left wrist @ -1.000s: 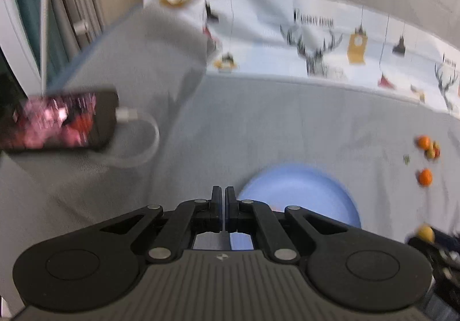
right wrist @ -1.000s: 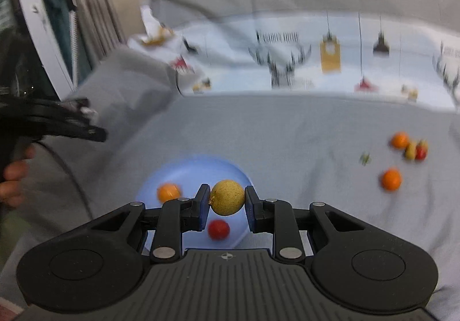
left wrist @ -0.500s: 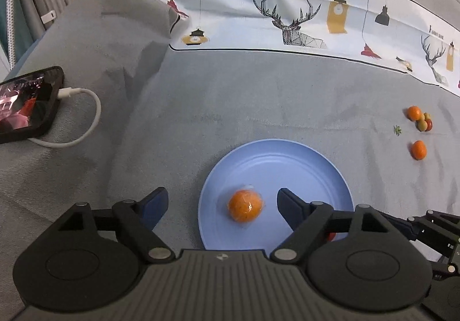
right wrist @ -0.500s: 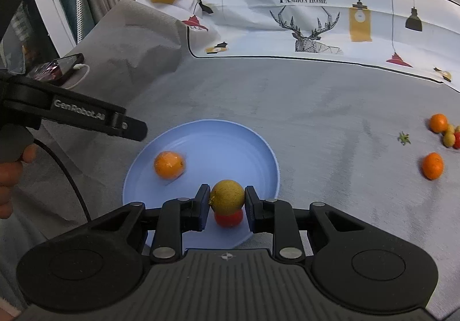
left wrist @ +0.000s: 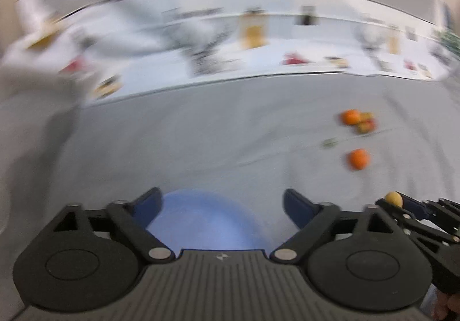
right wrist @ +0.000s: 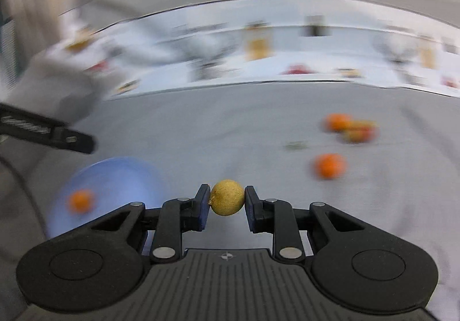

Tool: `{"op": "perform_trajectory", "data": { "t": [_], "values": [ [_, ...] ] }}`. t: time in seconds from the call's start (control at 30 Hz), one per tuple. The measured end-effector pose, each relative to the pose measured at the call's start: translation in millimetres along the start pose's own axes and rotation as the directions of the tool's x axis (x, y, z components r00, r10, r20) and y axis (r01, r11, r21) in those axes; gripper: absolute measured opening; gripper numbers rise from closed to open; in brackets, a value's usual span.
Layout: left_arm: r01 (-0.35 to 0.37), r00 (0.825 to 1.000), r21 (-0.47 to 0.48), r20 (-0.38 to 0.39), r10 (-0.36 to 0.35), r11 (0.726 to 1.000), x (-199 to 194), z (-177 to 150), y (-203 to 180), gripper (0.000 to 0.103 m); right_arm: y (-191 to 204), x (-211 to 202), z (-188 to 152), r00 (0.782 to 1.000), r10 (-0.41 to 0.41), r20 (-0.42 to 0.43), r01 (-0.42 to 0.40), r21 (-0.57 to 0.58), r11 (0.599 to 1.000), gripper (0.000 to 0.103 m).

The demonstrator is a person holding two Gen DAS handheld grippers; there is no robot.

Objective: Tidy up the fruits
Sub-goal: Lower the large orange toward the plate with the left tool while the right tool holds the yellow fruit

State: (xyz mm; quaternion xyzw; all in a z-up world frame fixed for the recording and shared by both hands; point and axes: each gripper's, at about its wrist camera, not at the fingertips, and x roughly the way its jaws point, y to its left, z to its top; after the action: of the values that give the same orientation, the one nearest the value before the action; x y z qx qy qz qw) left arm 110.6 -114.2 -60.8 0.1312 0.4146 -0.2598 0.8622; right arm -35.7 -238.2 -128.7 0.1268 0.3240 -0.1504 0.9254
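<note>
Right tool (right wrist: 227,200) clenching yellow fruit (right wrist: 227,198), left tool (left wrist: 221,203) opening, empty, over blue plate (left wrist: 207,223).

left tool (left wrist: 221,203) opening, nothing between | over blue plate (left wrist: 207,223)

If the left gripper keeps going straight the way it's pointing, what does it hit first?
Probably the blue plate, which lies directly ahead between the opening fingers of the left gripper, with nothing held. The picture is blurred, so depth is uncertain; past the plate lies only grey cloth.
</note>
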Motion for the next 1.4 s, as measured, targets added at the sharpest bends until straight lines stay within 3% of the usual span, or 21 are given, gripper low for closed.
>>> {"op": "perform_trajectory", "data": {
  "t": [0.1, 0.2, 0.4, 0.43, 0.47, 0.5, 0.53, 0.7, 0.9, 1.03, 1.13, 1.23, 1.4],
  "values": [
    [0.053, 0.998, 0.087, 0.013, -0.055, 0.995, 34, 17, -63, 0.103, -49, 3, -3, 0.994, -0.105, 0.014, 0.103, 0.084, 0.991, 0.027],
    [0.105, 0.994, 0.165, -0.056, -0.097, 0.981, 87, 27, -126, 0.103, -89, 5, -11, 0.987, -0.163, 0.005, 0.159, 0.173, 0.972, 0.027],
    [0.152, 0.976, 0.257, -0.193, -0.103, 0.954, 177, 33, -203, 0.101, -131, 5, -30, 0.987, -0.16, -0.02, 0.159, 0.287, 0.945, 0.027],
    [0.147, 0.974, 0.266, -0.207, -0.093, 0.953, 187, 32, -208, 0.092, -135, 5, -32, 0.989, -0.15, -0.022, 0.149, 0.302, 0.942, 0.027],
    [0.143, 0.972, 0.273, -0.221, -0.083, 0.951, 195, 31, -210, 0.066, -138, 6, -31, 0.99, -0.14, -0.021, 0.14, 0.312, 0.94, 0.027],
    [0.15, 0.965, 0.277, -0.251, -0.079, 0.949, 204, 30, -212, 0.055, -140, 6, -32, 0.991, -0.133, -0.019, 0.132, 0.316, 0.939, 0.027],
    [0.155, 0.965, 0.269, -0.249, -0.087, 0.951, 205, 31, -213, 0.039, -139, 6, -30, 0.992, -0.124, -0.018, 0.124, 0.317, 0.94, 0.027],
    [0.097, 0.976, 0.24, -0.212, -0.045, 0.966, 180, 31, -193, 0.037, -130, 4, -24, 0.995, -0.102, 0.006, 0.096, 0.276, 0.956, 0.027],
    [-0.013, 0.99, 0.116, -0.139, 0.029, 0.993, 82, 14, -118, 0.037, -95, -13, -11, 0.999, -0.029, 0.037, 0.021, 0.196, 0.98, 0.027],
    [-0.146, 0.981, 0.06, -0.117, 0.152, 0.987, 12, -12, -58, 0.037, -52, -26, -2, 0.997, 0.065, 0.048, -0.07, 0.117, 0.991, 0.027],
    [-0.249, 0.964, 0.023, -0.092, 0.25, 0.968, -26, -34, -23, 0.038, -14, -31, 4, 0.988, 0.15, 0.042, -0.152, 0.048, 0.987, 0.027],
    [-0.291, 0.952, -0.04, -0.107, 0.285, 0.956, -46, -54, 12, 0.038, 23, -32, 8, 0.976, 0.217, 0.017, -0.217, -0.012, 0.976, 0.027],
    [-0.294, 0.951, -0.132, -0.138, 0.276, 0.947, -50, -75, 49, 0.038, 75, -26, 7, 0.963, 0.264, -0.056, -0.268, -0.11, 0.957, 0.027]
  ]
}}
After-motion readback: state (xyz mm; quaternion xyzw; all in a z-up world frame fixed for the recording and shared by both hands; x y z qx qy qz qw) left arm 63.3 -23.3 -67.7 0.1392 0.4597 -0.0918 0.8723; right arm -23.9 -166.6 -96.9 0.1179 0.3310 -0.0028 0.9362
